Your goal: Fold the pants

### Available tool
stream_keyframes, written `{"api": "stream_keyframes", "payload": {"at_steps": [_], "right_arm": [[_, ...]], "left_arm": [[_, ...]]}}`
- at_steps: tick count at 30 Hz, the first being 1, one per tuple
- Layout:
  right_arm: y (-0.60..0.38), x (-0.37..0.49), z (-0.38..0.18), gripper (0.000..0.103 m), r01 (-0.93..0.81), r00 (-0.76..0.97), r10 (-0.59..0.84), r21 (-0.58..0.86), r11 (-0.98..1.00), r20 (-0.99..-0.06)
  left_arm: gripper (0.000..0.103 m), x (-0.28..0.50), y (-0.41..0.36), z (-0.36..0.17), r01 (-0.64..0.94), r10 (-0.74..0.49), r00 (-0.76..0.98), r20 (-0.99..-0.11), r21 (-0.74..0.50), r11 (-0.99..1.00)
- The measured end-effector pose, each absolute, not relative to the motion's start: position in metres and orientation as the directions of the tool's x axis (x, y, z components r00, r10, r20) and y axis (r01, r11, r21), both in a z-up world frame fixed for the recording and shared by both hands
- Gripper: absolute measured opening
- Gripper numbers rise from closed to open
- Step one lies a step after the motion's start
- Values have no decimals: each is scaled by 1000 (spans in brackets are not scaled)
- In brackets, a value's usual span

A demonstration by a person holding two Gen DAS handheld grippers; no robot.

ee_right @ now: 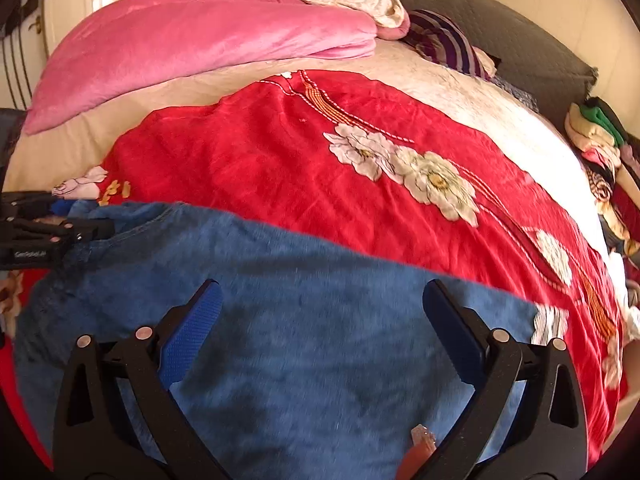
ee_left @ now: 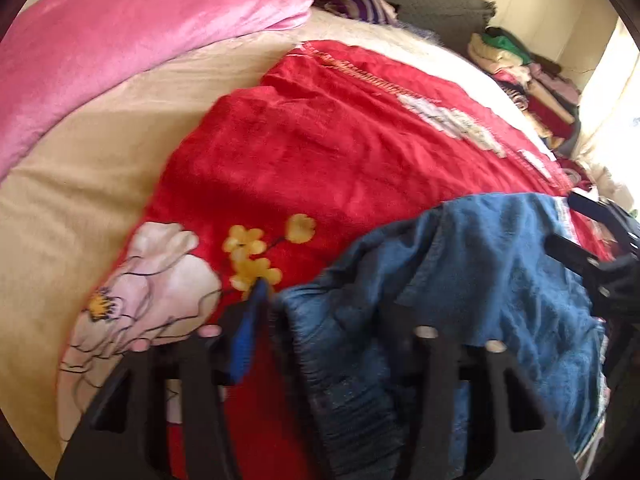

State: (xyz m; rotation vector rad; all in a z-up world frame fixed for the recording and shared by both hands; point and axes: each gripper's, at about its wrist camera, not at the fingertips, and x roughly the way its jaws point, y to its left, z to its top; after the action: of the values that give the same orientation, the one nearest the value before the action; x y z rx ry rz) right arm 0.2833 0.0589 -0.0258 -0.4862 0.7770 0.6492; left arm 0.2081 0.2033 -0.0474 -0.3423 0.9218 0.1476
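The blue pants [ee_right: 304, 320] lie on a red flowered blanket [ee_right: 280, 168] on the bed. In the left wrist view my left gripper [ee_left: 276, 320] is shut on the ribbed waistband edge of the pants [ee_left: 460, 272], with the cloth bunched between its fingers. It also shows at the left edge of the right wrist view [ee_right: 92, 230], clamped on the pants' corner. My right gripper [ee_right: 320, 308] hovers just above the middle of the pants with its jaws wide open and nothing between them. It shows at the right edge of the left wrist view [ee_left: 576, 220].
A pink quilt [ee_right: 180, 44] lies folded along the far left of the bed. A striped purple pillow [ee_right: 444, 44] and a grey headboard [ee_right: 520, 48] are at the back. A pile of folded clothes [ee_right: 600, 148] sits at the right. Beige sheet [ee_left: 80, 184] borders the blanket.
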Motion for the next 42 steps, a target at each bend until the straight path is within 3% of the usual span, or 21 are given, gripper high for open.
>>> {"api": "stream_keyframes", "payload": {"at_steps": [5,12,17,20,24,25,28,42], "right_arm": [[73,288,-32,95,-731,526,354,-200,652,-773],[84,284,-32,95,-753,562,358,-282,594,-746],[98,277,-36,85,-761,600,332,-392,517,-728],[106,274,-42,69,-782,588,336,-411,469,-735],[109,269,-47,16,-860,463,394,-296,414,-794],[108,267,-46,11,-868,447,411,-273,415,-795],[94,254,-41,6,-866,449,460,-245,437,-766],[2,178,2,5,-809,495,627,-56,585,-601]], "left_arm": [[34,191,182,-30,-200,31,670,-742,-140,970],[33,164,165,-6,-165,70,752,-655,-85,983],[33,151,151,2,-146,96,780,-618,-31,989],[33,142,149,4,-142,92,789,-607,-34,989],[33,136,147,4,-142,97,793,-602,-27,990],[33,134,147,4,-144,101,793,-601,-23,989],[33,131,149,5,-154,112,791,-602,-19,988],[35,98,128,24,-112,92,820,-565,1,994]]}}
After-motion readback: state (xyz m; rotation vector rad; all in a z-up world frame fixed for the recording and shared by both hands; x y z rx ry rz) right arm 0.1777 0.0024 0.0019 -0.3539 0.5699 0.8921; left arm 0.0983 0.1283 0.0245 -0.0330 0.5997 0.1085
